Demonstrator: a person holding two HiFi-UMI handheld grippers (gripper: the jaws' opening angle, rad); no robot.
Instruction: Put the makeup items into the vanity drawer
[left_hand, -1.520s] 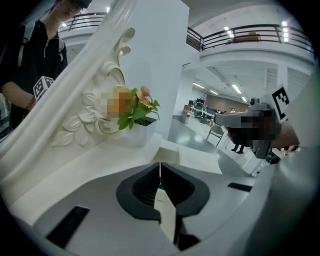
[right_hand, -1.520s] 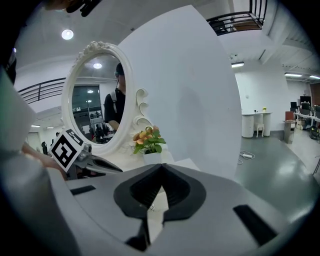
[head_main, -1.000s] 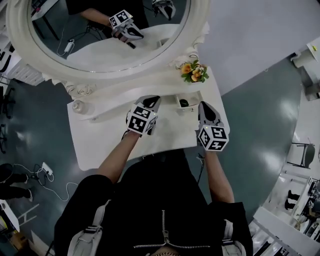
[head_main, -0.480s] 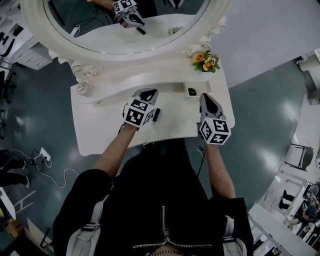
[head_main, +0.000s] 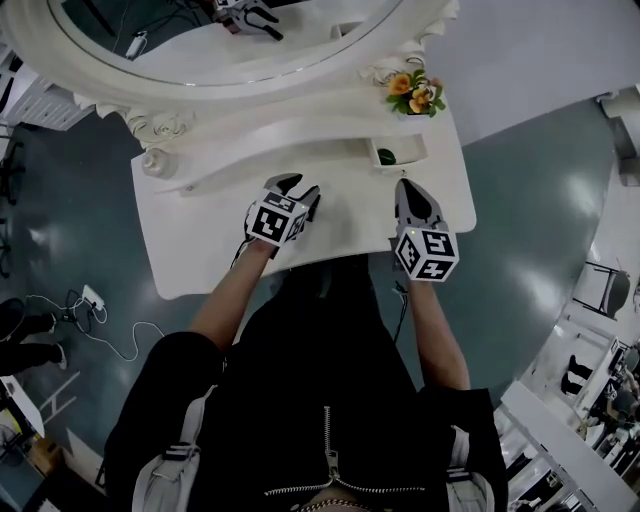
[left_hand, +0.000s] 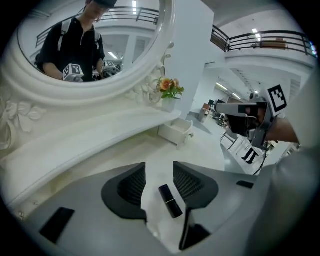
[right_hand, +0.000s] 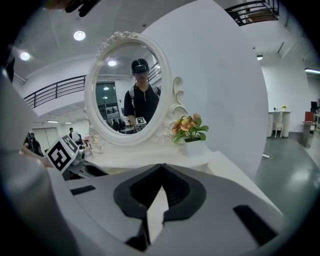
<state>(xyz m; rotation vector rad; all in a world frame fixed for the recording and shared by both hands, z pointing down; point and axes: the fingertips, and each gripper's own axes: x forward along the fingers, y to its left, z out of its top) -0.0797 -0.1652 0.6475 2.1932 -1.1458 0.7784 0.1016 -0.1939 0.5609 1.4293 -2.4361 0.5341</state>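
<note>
A small dark lipstick (left_hand: 170, 200) lies on the white vanity top (head_main: 210, 240), between the jaws of my left gripper (left_hand: 159, 166). Those jaws have just been opening; the pads stand apart and do not press the lipstick. In the head view my left gripper (head_main: 300, 188) is low over the middle of the top. My right gripper (head_main: 405, 188) hovers to its right, below the open small drawer (head_main: 412, 160), which holds a dark green item (head_main: 386, 156). The right gripper (right_hand: 161, 167) is shut with nothing in it.
An oval mirror in an ornate white frame (head_main: 300, 75) stands behind the raised shelf. A flower pot (head_main: 415, 92) stands at the back right corner, beside the drawer. A small white ornament (head_main: 158, 160) stands at the back left. The top's front edge runs just below both grippers.
My left gripper has sunk towards the tabletop and its jaws have come apart; the lipstick now lies on the surface between them. My right gripper has dropped a little.
</note>
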